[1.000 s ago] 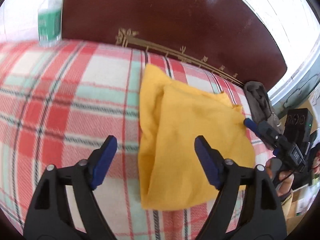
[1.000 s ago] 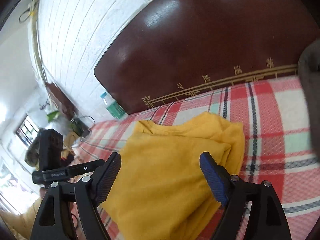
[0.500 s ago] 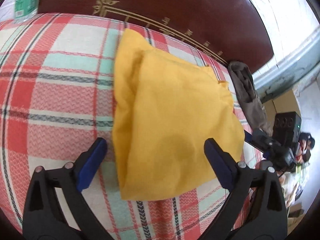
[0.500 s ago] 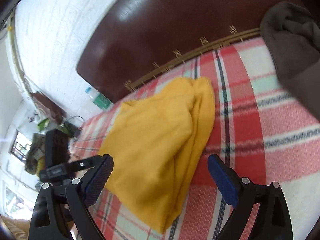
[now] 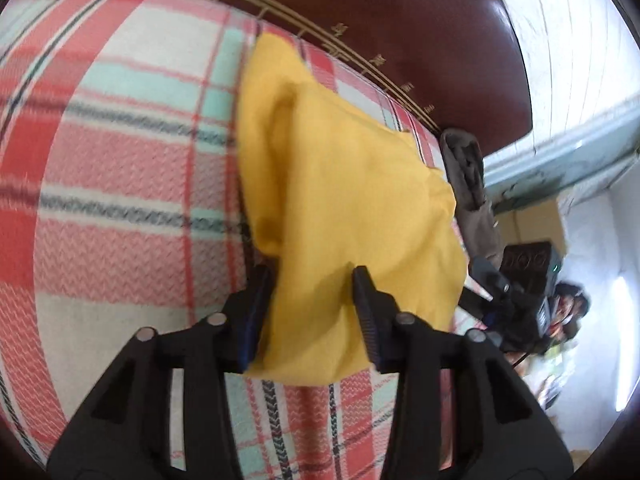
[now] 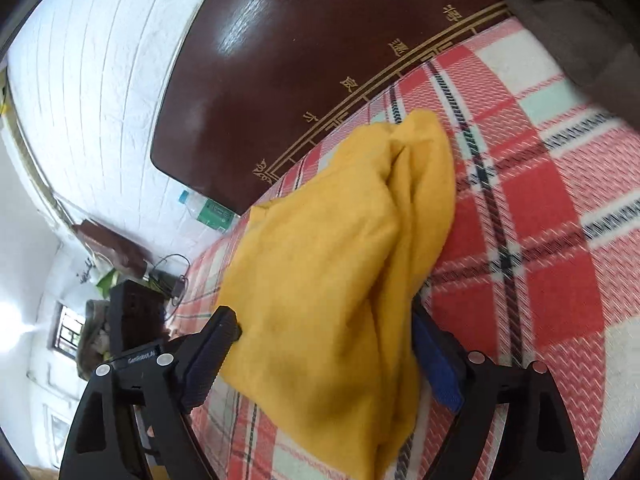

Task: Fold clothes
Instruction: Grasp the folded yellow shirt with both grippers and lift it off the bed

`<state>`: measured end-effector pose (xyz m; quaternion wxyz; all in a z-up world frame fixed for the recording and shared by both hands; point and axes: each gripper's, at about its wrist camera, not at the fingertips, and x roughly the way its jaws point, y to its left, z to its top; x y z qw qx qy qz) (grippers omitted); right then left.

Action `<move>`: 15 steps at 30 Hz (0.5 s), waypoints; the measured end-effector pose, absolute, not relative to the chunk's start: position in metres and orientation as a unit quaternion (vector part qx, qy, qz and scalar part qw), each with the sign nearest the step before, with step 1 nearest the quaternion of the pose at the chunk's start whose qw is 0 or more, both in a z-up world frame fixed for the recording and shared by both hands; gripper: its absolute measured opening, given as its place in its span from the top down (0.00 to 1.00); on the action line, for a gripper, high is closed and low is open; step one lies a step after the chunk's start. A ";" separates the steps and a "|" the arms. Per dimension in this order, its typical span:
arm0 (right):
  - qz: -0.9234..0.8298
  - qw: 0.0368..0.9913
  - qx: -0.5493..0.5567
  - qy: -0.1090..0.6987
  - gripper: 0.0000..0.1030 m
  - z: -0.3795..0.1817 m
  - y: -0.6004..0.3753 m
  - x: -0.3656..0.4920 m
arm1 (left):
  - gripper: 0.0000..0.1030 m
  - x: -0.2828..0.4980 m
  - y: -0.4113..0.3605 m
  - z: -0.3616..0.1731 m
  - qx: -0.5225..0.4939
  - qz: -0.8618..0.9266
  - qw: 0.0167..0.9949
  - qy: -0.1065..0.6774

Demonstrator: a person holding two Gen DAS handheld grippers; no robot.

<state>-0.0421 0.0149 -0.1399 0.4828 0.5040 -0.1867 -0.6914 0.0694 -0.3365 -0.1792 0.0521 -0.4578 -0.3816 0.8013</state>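
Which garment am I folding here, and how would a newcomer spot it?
Start at the dark wooden headboard, then drop to the red plaid blanket below it. In its middle lies the yellow garment, loosely folded; the only other cloth, the grey garment, sits at the blanket's edge.

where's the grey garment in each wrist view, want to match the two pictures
Left wrist view: the grey garment lies right of centre, beyond the yellow cloth's far right edge, by the headboard.
Right wrist view: the grey garment fills the top right corner.
Shared landmark: the dark headboard with its gold line.
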 end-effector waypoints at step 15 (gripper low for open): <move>-0.693 0.460 0.523 -0.185 0.75 -0.151 -0.007 -0.050 | 0.74 0.048 -0.324 -0.173 -0.480 0.788 0.028 -0.385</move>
